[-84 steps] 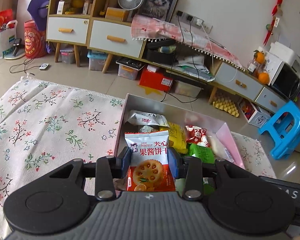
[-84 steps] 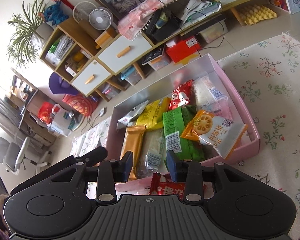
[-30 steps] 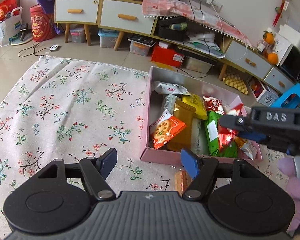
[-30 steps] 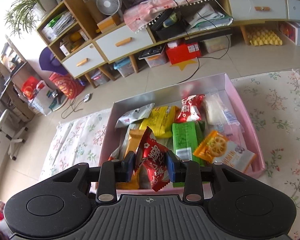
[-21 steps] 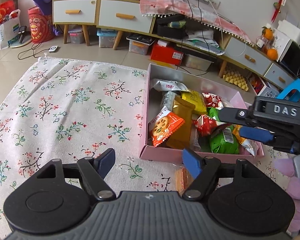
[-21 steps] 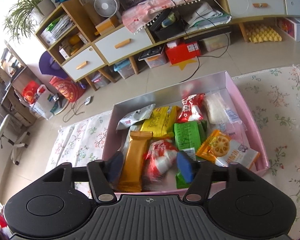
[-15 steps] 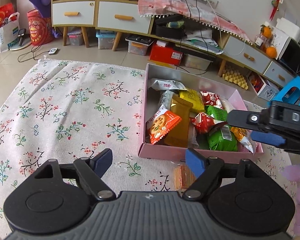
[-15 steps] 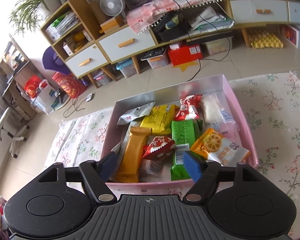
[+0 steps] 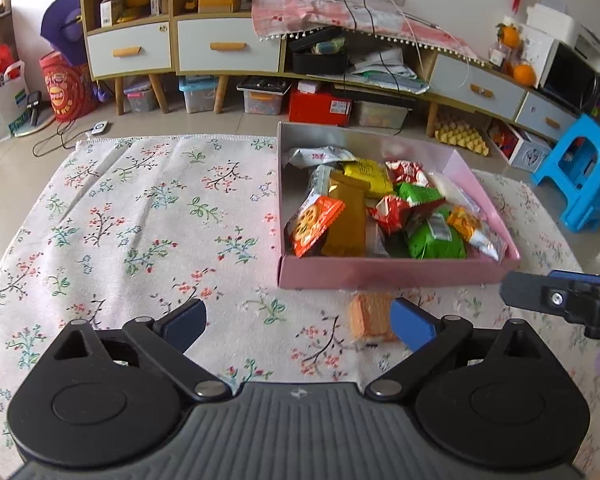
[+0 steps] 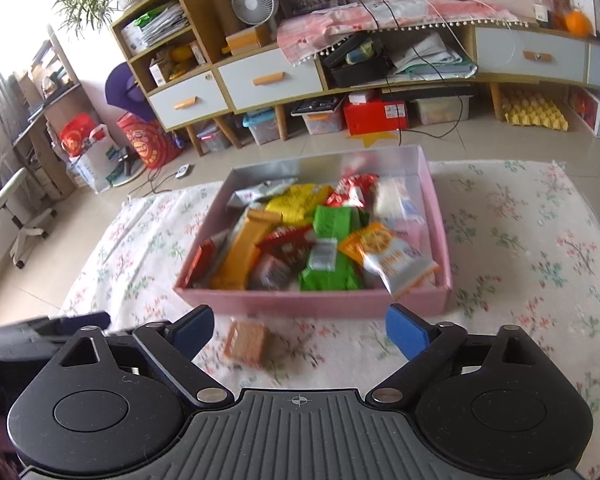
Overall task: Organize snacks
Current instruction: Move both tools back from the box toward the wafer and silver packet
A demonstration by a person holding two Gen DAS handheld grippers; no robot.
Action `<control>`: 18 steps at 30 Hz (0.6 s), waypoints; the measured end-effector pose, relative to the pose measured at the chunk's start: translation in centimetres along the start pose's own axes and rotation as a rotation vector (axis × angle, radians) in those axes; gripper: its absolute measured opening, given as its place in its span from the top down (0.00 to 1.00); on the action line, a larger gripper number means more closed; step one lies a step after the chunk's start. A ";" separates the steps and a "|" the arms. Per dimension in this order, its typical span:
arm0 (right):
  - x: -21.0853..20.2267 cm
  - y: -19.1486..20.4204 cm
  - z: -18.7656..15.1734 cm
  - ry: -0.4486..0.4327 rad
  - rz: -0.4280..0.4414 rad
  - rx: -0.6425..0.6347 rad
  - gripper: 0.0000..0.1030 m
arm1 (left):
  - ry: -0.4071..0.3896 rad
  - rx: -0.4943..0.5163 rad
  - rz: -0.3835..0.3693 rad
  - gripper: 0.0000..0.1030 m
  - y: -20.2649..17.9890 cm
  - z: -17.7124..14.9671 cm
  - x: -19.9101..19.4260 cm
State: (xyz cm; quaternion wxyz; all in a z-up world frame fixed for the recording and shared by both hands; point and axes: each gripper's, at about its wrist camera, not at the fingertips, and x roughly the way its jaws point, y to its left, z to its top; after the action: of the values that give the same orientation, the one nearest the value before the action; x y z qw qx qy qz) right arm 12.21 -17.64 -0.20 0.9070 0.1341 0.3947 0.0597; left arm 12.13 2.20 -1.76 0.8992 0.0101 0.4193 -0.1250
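Observation:
A pink box [image 9: 380,273] on the floral cloth holds several snack packets; it also shows in the right wrist view [image 10: 312,305]. A red packet [image 9: 388,212] lies among them, beside an orange biscuit packet [image 9: 314,224]. One clear-wrapped orange cracker pack [image 9: 370,317] lies on the cloth outside the box, just before its near wall; it also shows in the right wrist view [image 10: 247,339]. My left gripper [image 9: 298,324] is open and empty, low over the cloth before the box. My right gripper [image 10: 300,326] is open and empty, also before the box, right of the left one.
The floral cloth [image 9: 140,216] spreads wide to the left of the box. Cabinets with drawers [image 9: 228,46] and floor clutter stand behind. A blue stool [image 9: 580,176] stands at the right.
My right gripper opened and dropped the red packet into the box, then drew back. My left gripper earlier let go of the orange biscuit packet in the box and also backed away.

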 end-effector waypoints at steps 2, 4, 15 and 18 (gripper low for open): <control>-0.1 -0.6 -0.9 0.011 -0.007 -0.006 0.06 | 0.006 0.015 0.005 0.04 0.1 -0.4 -0.1; -0.3 -1.1 -1.6 0.025 -0.018 -0.032 0.06 | 0.012 0.031 0.009 0.03 0.1 -1.0 -0.1; -1.1 -3.0 -5.7 0.080 -0.027 -0.217 0.06 | 0.086 0.091 0.014 0.01 0.1 -4.1 1.3; -0.8 -2.8 -7.2 0.117 -0.030 -0.292 0.06 | 0.113 0.118 0.014 0.01 -0.4 -5.0 2.0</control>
State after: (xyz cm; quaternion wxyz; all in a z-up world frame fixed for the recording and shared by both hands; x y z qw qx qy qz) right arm 6.40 -19.13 -5.11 0.8931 -0.0088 0.4359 0.1108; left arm 9.49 1.98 -6.46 0.8728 0.0731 0.4611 -0.1424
